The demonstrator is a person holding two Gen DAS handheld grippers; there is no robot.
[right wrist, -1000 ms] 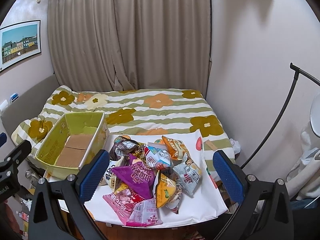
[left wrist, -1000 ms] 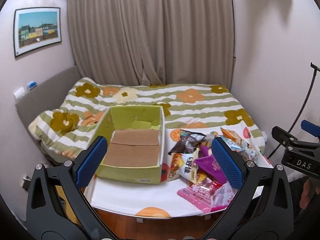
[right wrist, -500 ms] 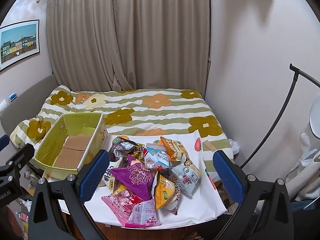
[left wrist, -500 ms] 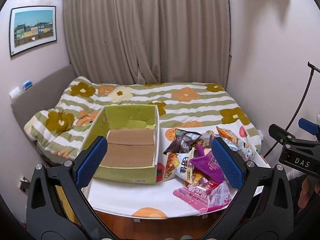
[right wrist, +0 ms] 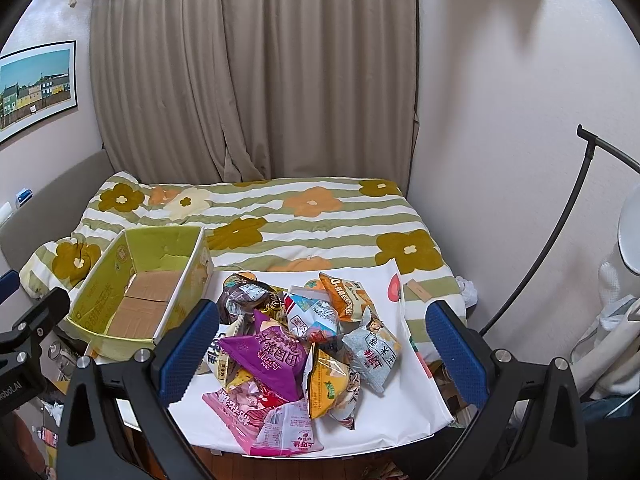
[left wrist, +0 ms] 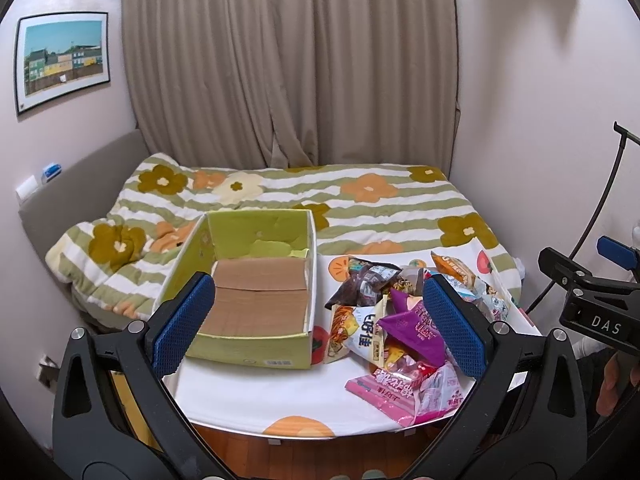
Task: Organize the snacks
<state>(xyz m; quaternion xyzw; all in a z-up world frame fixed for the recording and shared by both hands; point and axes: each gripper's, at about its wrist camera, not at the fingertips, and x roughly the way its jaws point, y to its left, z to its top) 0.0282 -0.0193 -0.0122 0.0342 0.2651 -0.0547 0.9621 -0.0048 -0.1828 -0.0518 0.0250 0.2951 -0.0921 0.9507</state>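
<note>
Bare bench (left wrist: 256, 396) at lower centre gives free passage; the green box (left wrist: 256, 344) walls at left and the snack pile (right wrist: 296, 344) at right block.

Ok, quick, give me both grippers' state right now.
Left gripper: open, holding nothing, above the box.
Right gripper: open, holding nothing, above the snack pile.

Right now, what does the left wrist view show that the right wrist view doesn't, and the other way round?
Only the left wrist view shows the box's near wall with its barcode label, and the right gripper at its right edge with a hand below it. Only the right wrist view shows the grey packet, the white tablecloth's right edge and the floor lamp. Both show the empty box, the purple packet on the snack pile, the bed and open fingers.
</note>
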